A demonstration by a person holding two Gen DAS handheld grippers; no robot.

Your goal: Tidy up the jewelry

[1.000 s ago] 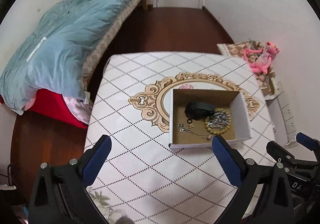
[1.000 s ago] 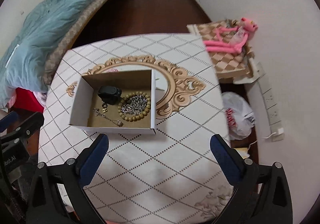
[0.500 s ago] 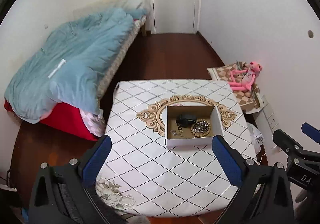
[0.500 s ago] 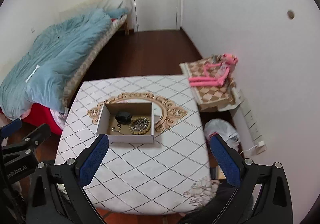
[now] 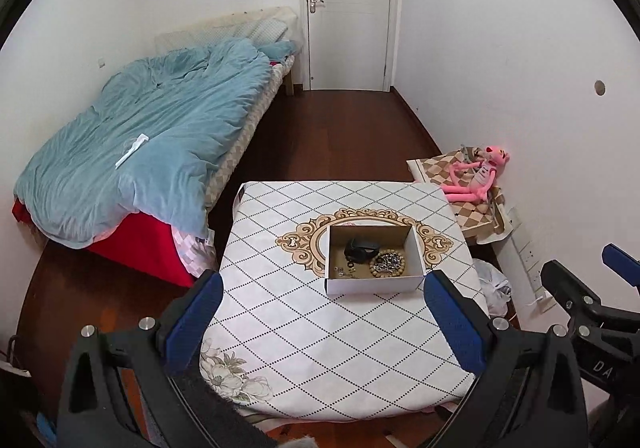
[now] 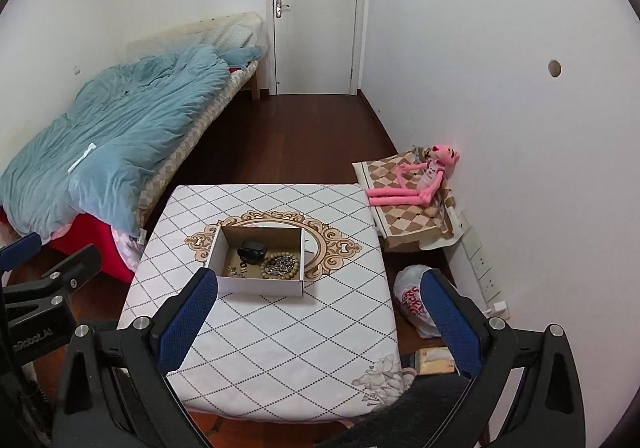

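An open cardboard box (image 5: 375,285) stands on the white diamond-patterned table (image 5: 304,336). It holds a black pouch (image 5: 361,249), a wooden bead bracelet with a silver chain (image 5: 387,264) and small earrings (image 5: 347,271). The box also shows in the right wrist view (image 6: 262,286). My left gripper (image 5: 320,322) is open and empty, held high and well back from the box. My right gripper (image 6: 318,318) is open and empty too, at the table's near side.
A bed with a blue duvet (image 5: 148,144) lies to the left. A pink plush toy (image 5: 476,178) sits on a chequered cushion by the right wall. A plastic bag (image 6: 414,298) lies on the floor right of the table. A white door (image 5: 347,8) is at the back.
Both grippers have pulled up and back from the table, so the box looks smaller and more of the room shows. Both stay open and empty.
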